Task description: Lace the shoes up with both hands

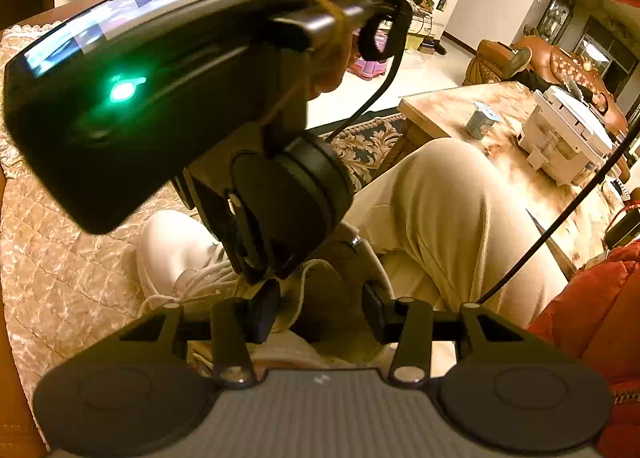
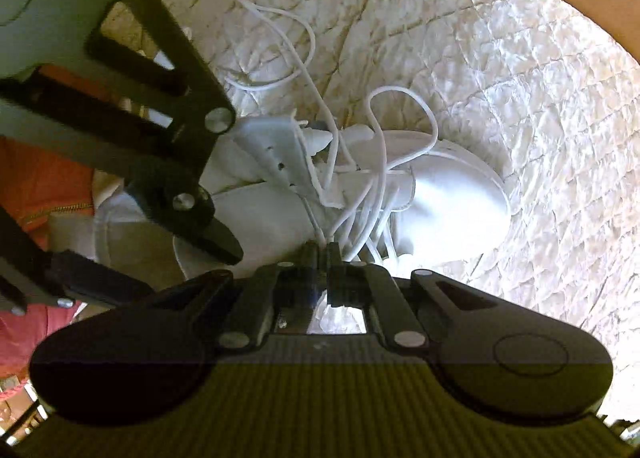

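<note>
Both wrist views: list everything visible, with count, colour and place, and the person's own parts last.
White lace-up shoe: one, white, on the quilted cover.
White round shoelace: loose loops, white, over the shoe's tongue and the cover.
Cream quilted cover: one, cream, under the shoe.
Marble-patterned low table: one, tan, right of the knee.
Pale blue cup: one, on that table.
White boxy machine: one, on that table.
Brown leather sofa: one, far right.
Beige trouser leg: one, centre.
Orange padded jacket: right edge.
Left hand-held gripper: black, open over the shoe.
Right hand-held gripper: black, shut on the shoelace.
</note>
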### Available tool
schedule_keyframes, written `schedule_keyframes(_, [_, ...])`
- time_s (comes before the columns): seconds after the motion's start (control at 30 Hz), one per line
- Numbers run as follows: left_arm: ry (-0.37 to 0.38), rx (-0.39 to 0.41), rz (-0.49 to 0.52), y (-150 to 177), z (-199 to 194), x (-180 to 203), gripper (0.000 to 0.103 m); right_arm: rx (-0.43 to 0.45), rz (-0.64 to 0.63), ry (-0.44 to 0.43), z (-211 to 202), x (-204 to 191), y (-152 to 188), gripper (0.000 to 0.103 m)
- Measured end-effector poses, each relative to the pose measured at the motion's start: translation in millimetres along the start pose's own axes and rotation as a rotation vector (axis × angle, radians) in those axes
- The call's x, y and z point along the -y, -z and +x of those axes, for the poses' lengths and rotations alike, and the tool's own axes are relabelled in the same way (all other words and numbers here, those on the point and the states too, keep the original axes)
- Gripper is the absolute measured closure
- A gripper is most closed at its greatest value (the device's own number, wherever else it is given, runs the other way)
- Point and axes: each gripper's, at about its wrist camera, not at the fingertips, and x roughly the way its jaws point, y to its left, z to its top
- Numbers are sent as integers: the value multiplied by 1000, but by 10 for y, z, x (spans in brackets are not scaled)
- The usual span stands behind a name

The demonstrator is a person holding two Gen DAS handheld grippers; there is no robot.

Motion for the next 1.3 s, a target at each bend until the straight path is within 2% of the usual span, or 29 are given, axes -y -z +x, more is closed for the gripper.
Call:
schedule_keyframes(0.3, [2, 13, -20, 106, -127, -108, 50, -74, 29, 0, 78, 41, -200, 97])
schedule_keyframes(0.6, [16, 24, -22, 201, -291, -202, 49, 49, 188, -155, 26, 324, -12, 97])
schedule_keyframes(0.73, [21, 19, -17, 228, -379, -276, 49, 56, 173, -152, 28, 303, 14, 97])
schedule_keyframes(0.9, [23, 22, -34, 279, -474, -368, 48, 86, 97, -124, 32, 222, 5, 97])
schedule_keyframes(1.03, [25, 23, -33, 328, -583, -454, 48, 128, -73, -19, -22, -26, 15, 97])
schedule_keyframes(1.13, [28, 23, -35, 340, -605, -476, 47, 174, -149, 26, -69, -128, 56, 97])
schedule_keyframes(1.3, [27, 16, -26, 369, -675, -522, 47, 143, -290, 73, -89, -265, 88, 97])
